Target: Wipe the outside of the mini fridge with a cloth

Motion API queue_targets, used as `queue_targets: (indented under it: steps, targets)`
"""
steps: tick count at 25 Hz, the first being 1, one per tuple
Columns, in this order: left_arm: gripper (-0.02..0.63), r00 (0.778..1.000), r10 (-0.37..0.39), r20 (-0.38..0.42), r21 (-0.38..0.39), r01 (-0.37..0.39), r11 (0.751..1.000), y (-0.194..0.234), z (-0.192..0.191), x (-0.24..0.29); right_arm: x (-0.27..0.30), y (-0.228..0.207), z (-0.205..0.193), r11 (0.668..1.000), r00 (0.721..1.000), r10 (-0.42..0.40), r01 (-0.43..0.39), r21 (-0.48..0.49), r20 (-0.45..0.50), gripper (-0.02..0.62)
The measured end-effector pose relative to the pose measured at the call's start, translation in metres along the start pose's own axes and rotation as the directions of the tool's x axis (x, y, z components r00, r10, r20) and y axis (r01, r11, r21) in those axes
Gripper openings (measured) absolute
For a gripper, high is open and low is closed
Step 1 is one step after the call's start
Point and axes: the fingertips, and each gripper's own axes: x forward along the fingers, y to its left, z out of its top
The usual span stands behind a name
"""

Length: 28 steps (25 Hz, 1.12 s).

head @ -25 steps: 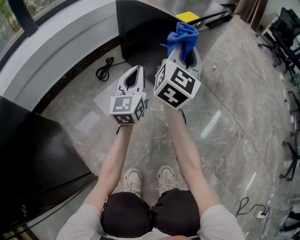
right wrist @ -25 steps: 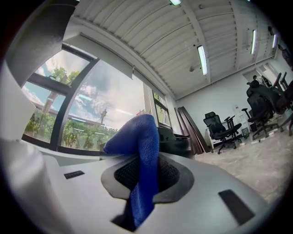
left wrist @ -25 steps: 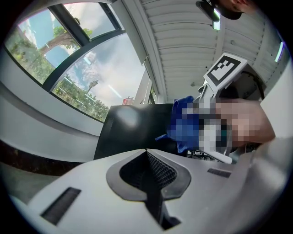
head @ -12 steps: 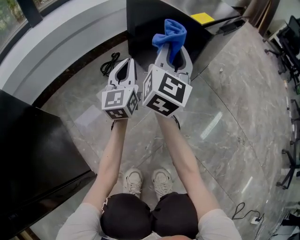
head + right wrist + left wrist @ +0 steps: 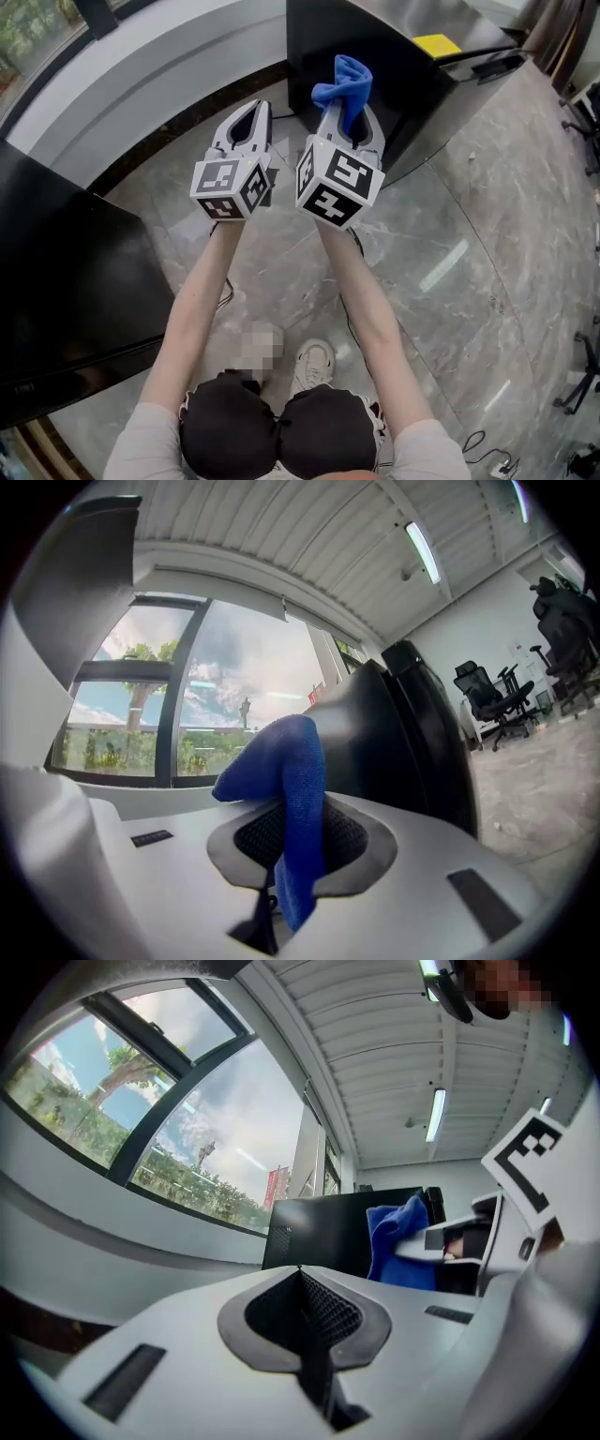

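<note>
The right gripper (image 5: 349,120) is clenched on a blue cloth (image 5: 342,84), which bunches up above its jaws and hangs down between them in the right gripper view (image 5: 291,789). The cloth is held up in front of the black mini fridge (image 5: 394,75), close to its dark side; whether the 2 touch cannot be told. The left gripper (image 5: 248,117) is raised just beside the right one, its jaws pressed together with nothing between them (image 5: 302,1288). A yellow item (image 5: 437,44) lies on the fridge's top. The person stands on a grey marble floor (image 5: 450,244).
</note>
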Motion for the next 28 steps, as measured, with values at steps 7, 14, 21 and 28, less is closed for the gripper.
queue_targets:
  steps: [7, 14, 21, 28]
  targets:
    - [0.005, 0.999, -0.038, -0.009, 0.021, 0.038, 0.999, 0.024, 0.001, 0.005, 0.033, 0.018, -0.002, 0.999, 0.999, -0.041, 0.041, -0.008, 0.032, 0.08]
    - [0.005, 0.997, -0.069, 0.035, -0.038, 0.071, 0.997, 0.055, -0.017, 0.046, 0.09, 0.044, -0.048, 0.999, 0.999, -0.048, 0.048, -0.013, 0.003, 0.08]
    - [0.005, 0.999, -0.029, 0.013, -0.068, 0.03, 0.997, 0.117, -0.04, 0.047, 0.163, 0.107, -0.069, 0.998, 0.999, -0.027, 0.028, -0.051, 0.029, 0.08]
    - [0.005, 0.999, 0.035, 0.02, -0.061, -0.034, 0.998, 0.146, -0.049, 0.039, 0.209, 0.122, -0.084, 0.99, 0.995, -0.098, 0.1, -0.095, 0.024, 0.08]
